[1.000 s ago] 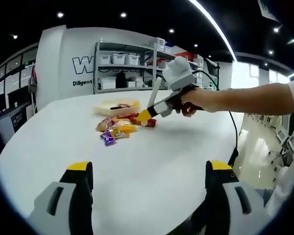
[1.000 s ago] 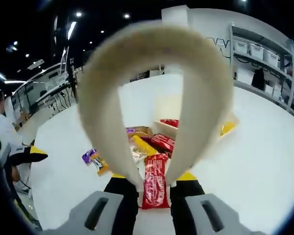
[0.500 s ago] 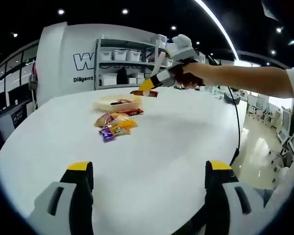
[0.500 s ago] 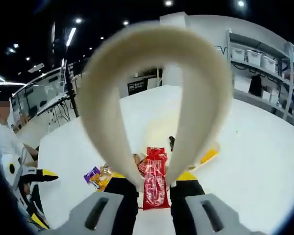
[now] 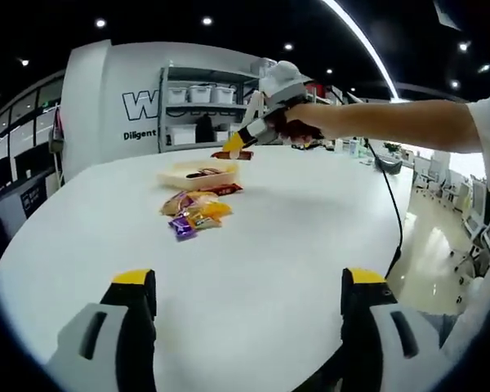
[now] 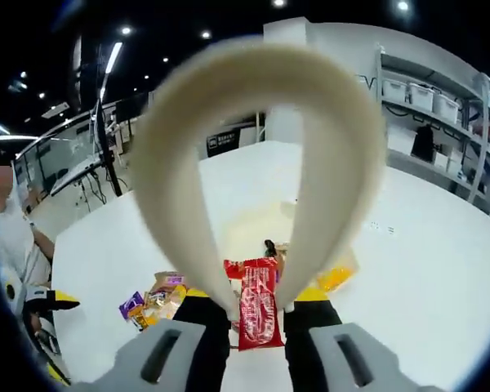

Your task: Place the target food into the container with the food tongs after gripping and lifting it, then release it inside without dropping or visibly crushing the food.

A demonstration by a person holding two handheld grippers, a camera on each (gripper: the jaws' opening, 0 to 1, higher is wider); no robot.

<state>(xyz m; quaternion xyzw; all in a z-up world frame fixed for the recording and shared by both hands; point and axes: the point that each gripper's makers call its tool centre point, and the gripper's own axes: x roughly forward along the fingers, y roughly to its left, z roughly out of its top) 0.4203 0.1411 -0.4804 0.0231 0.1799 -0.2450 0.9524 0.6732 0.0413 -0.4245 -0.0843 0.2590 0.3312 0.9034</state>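
Red snack packet (image 6: 258,304) pinched in tongs (image 6: 261,155), long axis along jaws | right gripper (image 6: 257,314) clenched on tongs, above container (image 5: 194,173) mid-frame | left gripper (image 5: 249,294) released, idle

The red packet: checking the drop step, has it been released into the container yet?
No, the red packet is pinched between the tongs, held above the table.

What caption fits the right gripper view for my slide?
Cream tongs hold a red snack packet lifted above the white table.
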